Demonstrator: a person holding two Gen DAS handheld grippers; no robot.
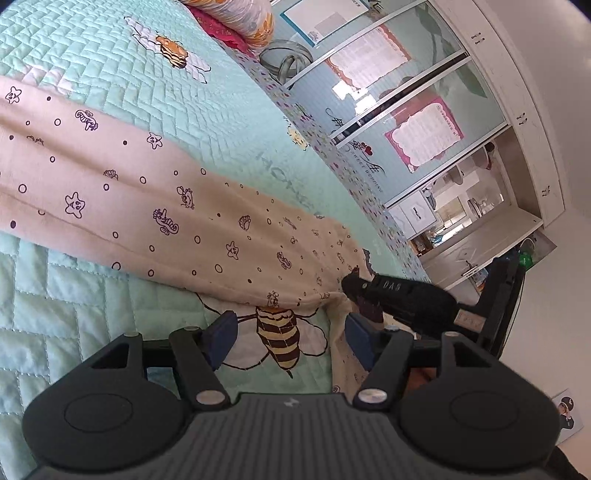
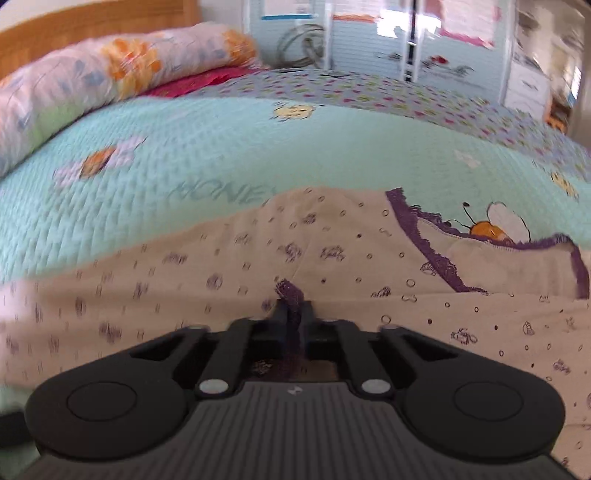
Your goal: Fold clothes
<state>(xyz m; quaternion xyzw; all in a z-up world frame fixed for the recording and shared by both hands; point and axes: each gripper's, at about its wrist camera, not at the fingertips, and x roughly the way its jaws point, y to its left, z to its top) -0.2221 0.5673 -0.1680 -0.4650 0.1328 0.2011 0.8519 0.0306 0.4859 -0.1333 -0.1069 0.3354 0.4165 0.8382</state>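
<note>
A cream garment [image 1: 155, 206] printed with small purple cartoon figures and circles lies stretched across the mint quilted bedspread [image 1: 110, 74]. My left gripper [image 1: 290, 334] hovers open over a bee print at the garment's near edge, nothing between its blue pads [image 1: 223, 332]. In that view my right gripper [image 1: 356, 291] shows as a black tool pinching the cloth at the right end. In the right wrist view, the right gripper [image 2: 294, 314] is shut on the garment [image 2: 221, 273] at a purple lace trim [image 2: 290, 290]. A purple lace neckline [image 2: 436, 254] lies to the right.
A rolled floral quilt [image 2: 110, 74] and a red pillow [image 2: 199, 83] lie at the head of the bed by a wooden headboard [image 2: 92, 22]. Wardrobe doors [image 1: 388, 92] with posters stand beyond the far bed edge. The right wrist view is motion-blurred.
</note>
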